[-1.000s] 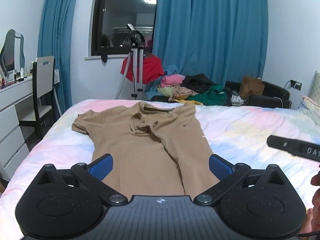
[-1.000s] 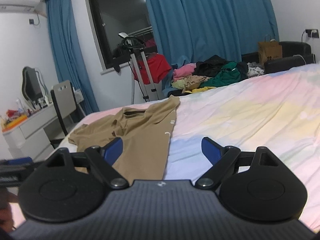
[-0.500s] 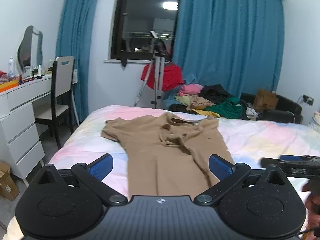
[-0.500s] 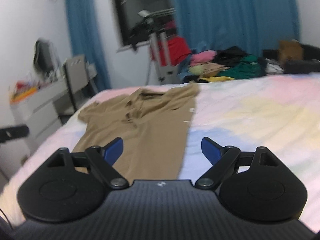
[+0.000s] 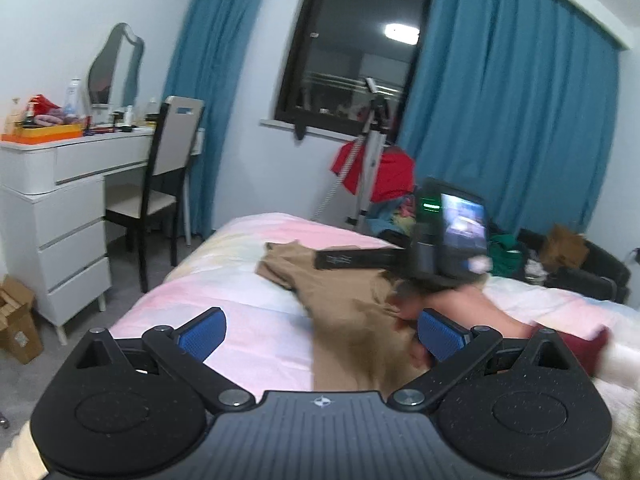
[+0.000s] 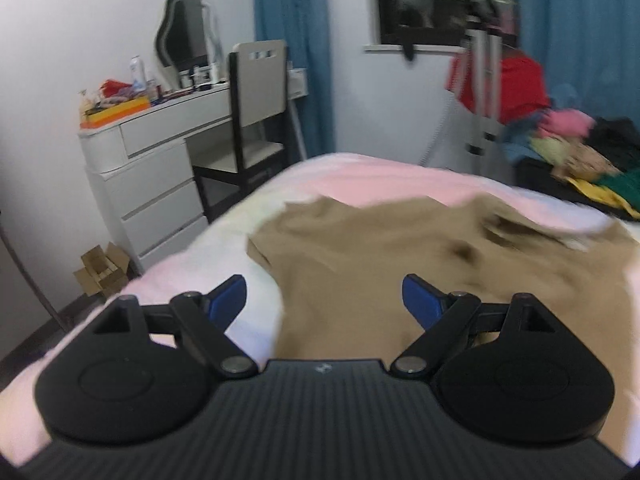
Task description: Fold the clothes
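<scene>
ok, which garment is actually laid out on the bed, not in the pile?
The tan shirt, spread on the pastel bedsheet ahead of both grippers. The red garment hangs on the tripod; the rest sit heaped beyond the bed.

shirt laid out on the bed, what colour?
Plain tan short-sleeved shirt, no pattern visible. The right wrist view shows it best, though blurred.

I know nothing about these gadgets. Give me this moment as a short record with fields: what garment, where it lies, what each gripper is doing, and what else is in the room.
garment: tan shirt, spread out, partly rumpled
surface: bed with pastel sheet
left gripper: jaws open, nothing between them
right gripper: jaws open over the shirt, not gripping it
right hand: seen from the left view, holding its gripper above the shirt
beside the bed: white dresser, chair
beyond the bed: clothes pile, blue curtains
</scene>
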Available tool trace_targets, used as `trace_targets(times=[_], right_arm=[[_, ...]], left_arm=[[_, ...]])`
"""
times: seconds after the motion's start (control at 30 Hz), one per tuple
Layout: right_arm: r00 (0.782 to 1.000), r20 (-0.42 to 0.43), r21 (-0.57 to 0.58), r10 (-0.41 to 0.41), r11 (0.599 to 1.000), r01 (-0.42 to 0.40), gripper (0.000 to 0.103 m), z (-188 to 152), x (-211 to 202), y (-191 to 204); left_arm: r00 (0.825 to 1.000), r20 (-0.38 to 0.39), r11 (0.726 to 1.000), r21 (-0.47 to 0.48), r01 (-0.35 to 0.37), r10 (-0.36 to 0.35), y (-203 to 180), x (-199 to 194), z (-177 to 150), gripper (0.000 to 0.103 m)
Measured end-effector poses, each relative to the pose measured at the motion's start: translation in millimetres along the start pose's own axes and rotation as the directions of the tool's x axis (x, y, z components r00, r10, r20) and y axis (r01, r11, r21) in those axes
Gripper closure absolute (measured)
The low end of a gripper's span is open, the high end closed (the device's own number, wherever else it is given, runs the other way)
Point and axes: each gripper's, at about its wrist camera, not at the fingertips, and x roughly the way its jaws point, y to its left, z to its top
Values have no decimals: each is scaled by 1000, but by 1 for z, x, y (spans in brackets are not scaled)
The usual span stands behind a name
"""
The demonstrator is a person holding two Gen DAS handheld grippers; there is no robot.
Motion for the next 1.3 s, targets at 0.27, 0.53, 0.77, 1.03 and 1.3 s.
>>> trace_targets(times=[0.27,0.53,0.77,1.03,1.3], right_arm=[[998,-57,-115,-21,993,14,24,16,127,38],[994,-93,-77,-54,996,47,58,4,166,37],[996,-3,50,-86,995,87,93,31,122,-3],[953,172,216,-250,953,212,93,44,20,-100],[921,62,457,-383,831,315,93,-25,-17,-212]], left_arm=[[998,-29,999,-6,-47,47,19,26,-8,0],[997,-61,999,-13,-48,48,22,49,-14,0],[998,-62,999,-14,-34,33,16,50,-19,0],[1000,-27,1000,12,7,-7,-8,41,-22,0],[998,-46,996,88,33,-29,-45,46,-36,0]])
